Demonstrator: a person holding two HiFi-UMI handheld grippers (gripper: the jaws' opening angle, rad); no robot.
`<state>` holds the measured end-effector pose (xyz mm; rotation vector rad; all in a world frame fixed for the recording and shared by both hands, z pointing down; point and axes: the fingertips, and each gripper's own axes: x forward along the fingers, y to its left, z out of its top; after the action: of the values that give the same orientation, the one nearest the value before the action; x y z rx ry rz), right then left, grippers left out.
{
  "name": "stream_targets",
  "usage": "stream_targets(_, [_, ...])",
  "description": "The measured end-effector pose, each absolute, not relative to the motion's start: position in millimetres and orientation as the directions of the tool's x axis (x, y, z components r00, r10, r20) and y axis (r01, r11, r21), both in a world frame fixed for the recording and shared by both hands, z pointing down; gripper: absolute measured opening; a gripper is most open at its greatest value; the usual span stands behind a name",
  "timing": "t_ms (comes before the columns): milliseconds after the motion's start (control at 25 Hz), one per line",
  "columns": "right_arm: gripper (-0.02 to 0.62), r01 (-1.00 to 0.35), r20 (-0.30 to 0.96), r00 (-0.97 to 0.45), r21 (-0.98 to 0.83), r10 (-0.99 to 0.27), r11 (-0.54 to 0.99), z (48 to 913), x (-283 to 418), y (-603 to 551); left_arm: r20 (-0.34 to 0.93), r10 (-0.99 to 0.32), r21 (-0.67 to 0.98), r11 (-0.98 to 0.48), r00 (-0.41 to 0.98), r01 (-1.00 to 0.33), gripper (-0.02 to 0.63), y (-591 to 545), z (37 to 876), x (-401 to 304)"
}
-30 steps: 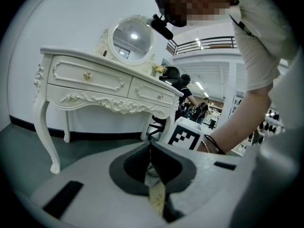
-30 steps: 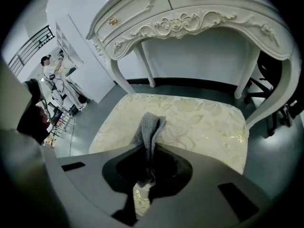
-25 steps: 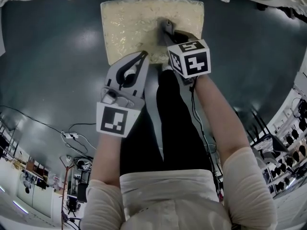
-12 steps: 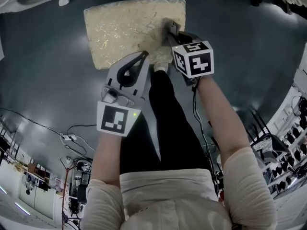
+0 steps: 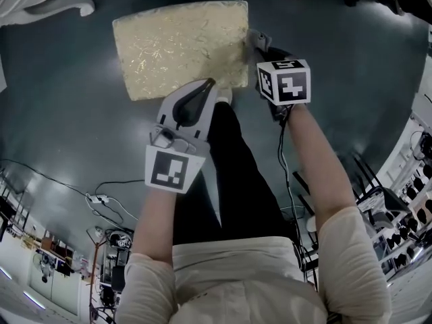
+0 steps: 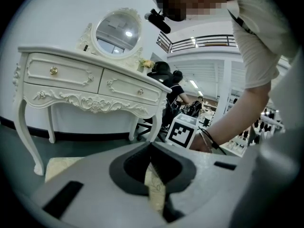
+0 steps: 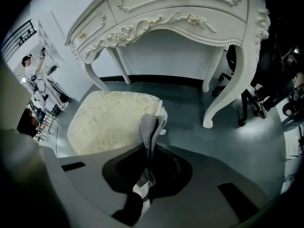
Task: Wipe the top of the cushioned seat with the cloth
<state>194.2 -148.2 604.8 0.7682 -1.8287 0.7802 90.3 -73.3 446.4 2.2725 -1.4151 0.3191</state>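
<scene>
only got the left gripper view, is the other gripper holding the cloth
Observer: Yes. In its own view the right gripper is shut on a grey cloth.
Operator: is it on top
Observer: Not in the middle. The head view shows it at the right edge of the seat.
Operator: and where am i
Observer: The head view shows the left gripper with its tips at the seat's near edge, apart from the cloth.
</scene>
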Motion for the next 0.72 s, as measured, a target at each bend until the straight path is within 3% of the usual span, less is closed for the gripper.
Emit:
stream_targets(280, [0.028, -0.789, 0.897, -0.385, -0.199, -0.216, 0.581, 570, 150, -137, 0.406, -0.788, 0.247, -0.393, 0.463, -0.886, 0.002, -48, 436, 56])
stream_targets(720, [0.028, -0.702, 0.855, -0.506, -0.331, -0.115, 0.630, 566, 10, -36, 0.448, -0.802, 0.179, -0.352, 0.394, -0.919, 0.002, 22, 439, -52])
